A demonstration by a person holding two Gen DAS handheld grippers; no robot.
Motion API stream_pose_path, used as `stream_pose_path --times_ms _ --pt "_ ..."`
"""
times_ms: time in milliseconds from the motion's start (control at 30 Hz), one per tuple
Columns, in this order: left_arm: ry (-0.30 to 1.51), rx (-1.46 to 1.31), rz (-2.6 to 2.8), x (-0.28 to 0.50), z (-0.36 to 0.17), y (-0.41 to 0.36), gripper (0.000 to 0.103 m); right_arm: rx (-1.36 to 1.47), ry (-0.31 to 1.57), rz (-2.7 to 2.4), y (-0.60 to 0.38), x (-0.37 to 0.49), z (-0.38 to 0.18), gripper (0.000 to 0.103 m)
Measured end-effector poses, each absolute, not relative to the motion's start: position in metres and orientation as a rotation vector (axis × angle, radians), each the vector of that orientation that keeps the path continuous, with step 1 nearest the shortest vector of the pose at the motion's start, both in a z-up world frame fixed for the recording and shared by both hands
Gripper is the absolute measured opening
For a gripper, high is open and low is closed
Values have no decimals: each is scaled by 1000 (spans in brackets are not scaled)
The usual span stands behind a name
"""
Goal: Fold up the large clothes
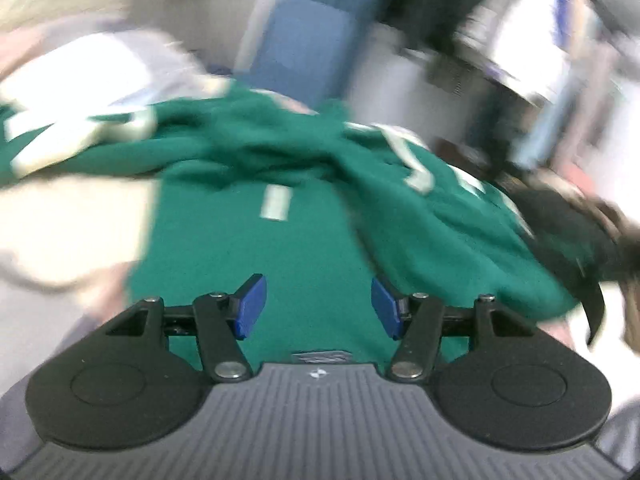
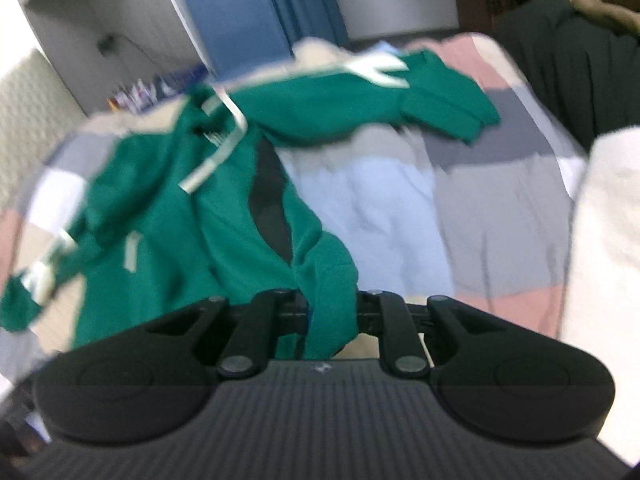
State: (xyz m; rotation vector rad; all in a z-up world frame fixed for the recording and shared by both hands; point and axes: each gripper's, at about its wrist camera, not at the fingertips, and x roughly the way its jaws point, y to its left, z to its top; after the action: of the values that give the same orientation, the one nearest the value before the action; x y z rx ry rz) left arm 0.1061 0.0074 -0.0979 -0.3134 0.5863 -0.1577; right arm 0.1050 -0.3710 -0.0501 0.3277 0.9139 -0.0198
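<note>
A green jacket (image 2: pixel 160 216) with pale stripes lies rumpled across a bed (image 2: pixel 480 200) covered in pink, grey and light blue patches. The right gripper (image 2: pixel 332 320) has its jaws pressed together on a fold of the jacket's front edge; the cloth bunches between them and rises up to the gripper, so that part is lifted off the bed. From there the jacket trails away to the far left, one sleeve (image 2: pixel 440 100) stretched out flat towards the head of the bed.

The left gripper (image 1: pixel 318 306) hangs over the jacket (image 1: pixel 248 240) with its blue pads (image 1: pixel 252 306) spread apart and nothing between them; green cloth fills the view beneath, and a heap of it piles up to the right. Both views are smeared, so I can't say whether a dark strip (image 2: pixel 268 200) down the jacket's opening is lining or shadow.
</note>
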Motion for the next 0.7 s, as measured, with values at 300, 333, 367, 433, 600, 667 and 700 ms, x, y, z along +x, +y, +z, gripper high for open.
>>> stream_pose_path --times_ms 300,333,367,433,600,667,700 --pt "704 -547 182 116 -121 95 64 311 1032 32 -381 112 -103 17" --pt "736 -580 177 119 -128 98 64 320 1031 42 -384 111 -104 18" --pt "774 -610 177 123 -134 101 64 334 1026 51 -388 109 -107 18" --pt "822 -636 189 128 -144 105 64 372 1015 69 -395 111 -112 18" --pt "890 -653 127 135 -152 97 66 360 975 171 -397 106 -106 18" --pt "878 -675 162 130 -154 95 63 337 966 226 -391 105 -100 17" --pt "874 -687 161 128 -153 94 53 329 959 248 -388 104 -95 17"
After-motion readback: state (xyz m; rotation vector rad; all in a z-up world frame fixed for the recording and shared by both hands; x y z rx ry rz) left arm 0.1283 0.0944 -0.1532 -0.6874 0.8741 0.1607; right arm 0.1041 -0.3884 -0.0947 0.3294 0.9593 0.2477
